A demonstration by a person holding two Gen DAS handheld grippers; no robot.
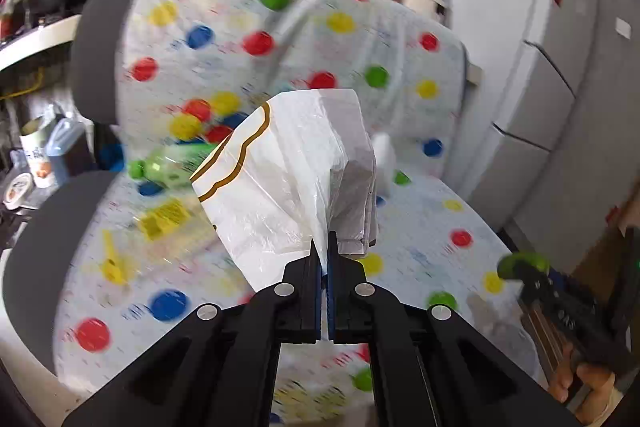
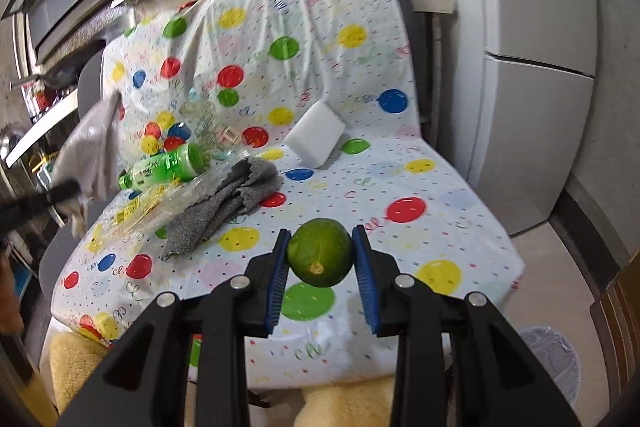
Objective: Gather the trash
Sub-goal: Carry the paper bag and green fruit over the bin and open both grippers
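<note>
A: What has each claw got?

B: The left gripper (image 1: 325,247) is clenched on a pinch of a white plastic bag (image 1: 288,171), which stands up just ahead of its tips. The right gripper (image 2: 320,251) grasps a green lime (image 2: 320,251) between its blue pads (image 2: 279,279).

A: And beyond that?

B: Ahead and left of the right claw lie a grey cloth (image 2: 224,199), then a clear plastic tray (image 2: 160,205) and a green bottle (image 2: 166,165); further off, a white sponge (image 2: 316,137). All rest on the dotted cover (image 2: 440,227).

A: How should the drop go?

B: I'd say the bag's mouth looks bunched, so spread it first, then bring the lime over the opening before letting go, or it may roll away.
</note>
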